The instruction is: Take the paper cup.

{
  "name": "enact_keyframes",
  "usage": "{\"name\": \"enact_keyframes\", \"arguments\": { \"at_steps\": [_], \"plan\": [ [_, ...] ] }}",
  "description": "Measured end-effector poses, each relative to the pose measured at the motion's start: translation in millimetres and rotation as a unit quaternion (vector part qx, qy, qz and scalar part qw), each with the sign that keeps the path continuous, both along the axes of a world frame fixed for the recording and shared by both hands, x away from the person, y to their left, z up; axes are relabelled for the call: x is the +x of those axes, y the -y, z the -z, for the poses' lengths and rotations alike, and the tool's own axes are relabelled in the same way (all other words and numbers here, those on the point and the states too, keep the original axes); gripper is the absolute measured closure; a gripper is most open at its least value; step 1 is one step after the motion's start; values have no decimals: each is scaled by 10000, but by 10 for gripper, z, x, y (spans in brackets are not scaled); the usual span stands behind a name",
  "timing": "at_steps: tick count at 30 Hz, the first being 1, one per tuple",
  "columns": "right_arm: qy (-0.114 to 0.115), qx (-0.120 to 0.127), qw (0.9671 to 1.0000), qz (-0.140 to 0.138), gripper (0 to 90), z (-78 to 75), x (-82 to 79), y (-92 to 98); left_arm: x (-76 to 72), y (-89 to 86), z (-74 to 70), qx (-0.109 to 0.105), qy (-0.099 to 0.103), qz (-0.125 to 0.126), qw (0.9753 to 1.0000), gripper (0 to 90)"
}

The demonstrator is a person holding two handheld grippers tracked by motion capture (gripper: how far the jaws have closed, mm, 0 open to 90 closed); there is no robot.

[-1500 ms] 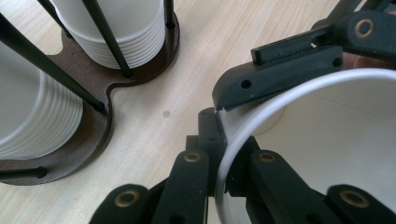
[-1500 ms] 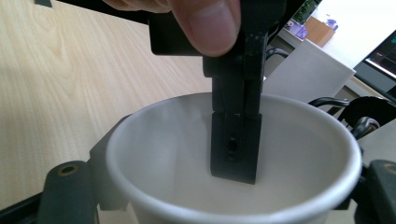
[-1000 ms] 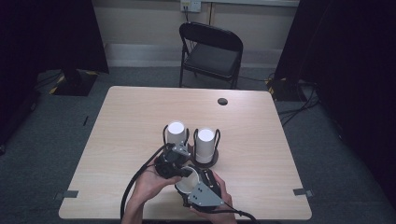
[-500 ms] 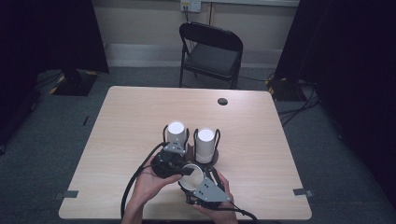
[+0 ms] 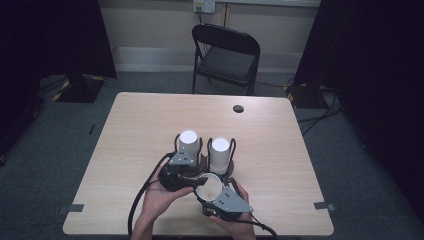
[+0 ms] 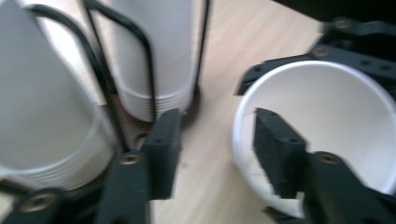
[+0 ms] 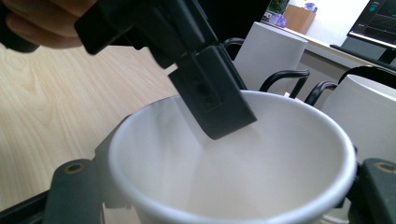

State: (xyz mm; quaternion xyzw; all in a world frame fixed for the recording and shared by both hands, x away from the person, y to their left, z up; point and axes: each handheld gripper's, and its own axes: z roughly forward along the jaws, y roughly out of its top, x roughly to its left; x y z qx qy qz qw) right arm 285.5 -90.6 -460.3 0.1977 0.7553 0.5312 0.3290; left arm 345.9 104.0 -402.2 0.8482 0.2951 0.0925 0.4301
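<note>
My right gripper [image 5: 208, 189] is shut on a white paper cup [image 5: 212, 183], holding it mouth up near the table's front edge. In the right gripper view the cup [image 7: 233, 154] sits between my two jaws. My left gripper [image 6: 215, 126] is open and straddles the cup's rim [image 6: 243, 116], one finger inside the cup and the other outside. That inner finger [image 7: 210, 93] dips in from above. Just beyond stand two stacks of white cups in black wire holders, a left stack [image 5: 188, 142] and a right stack [image 5: 220, 150].
The wooden table [image 5: 140, 125] has a small black round cap [image 5: 238, 108] near its far edge. A black folding chair [image 5: 225, 52] stands behind the table. Cables trail from both grippers over the front edge.
The cup lay tilted in my right gripper a second ago and now stands mouth up. My left gripper's finger has come in over the rim.
</note>
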Motion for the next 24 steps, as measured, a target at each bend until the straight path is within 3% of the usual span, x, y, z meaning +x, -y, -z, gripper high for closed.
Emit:
{"name": "enact_keyframes", "arguments": {
  "at_steps": [5, 8, 11, 16, 24],
  "plan": [
    [-86, 58, 9999, 51, 258, 7, 18, 15, -27, -29, 23, -255, 108, -145, 9995, 433],
    [-120, 119, 9999, 34, 258, 7, 21, 23, -39, -28, 28, -130, 243, -137, 9995, 393],
    [-120, 148, 9998, 34, 258, 4, 26, 35, -53, -31, 42, -218, 347, -197, 9990, 366],
    [-184, 195, 9996, 87, 258, 3, 31, 49, -69, -69, 98, -619, 327, -450, 9965, 331],
    [-374, 343, 9987, 75, 258, 16, 55, 81, -105, -86, 156, -862, 446, -548, 9938, 298]
  ]
}}
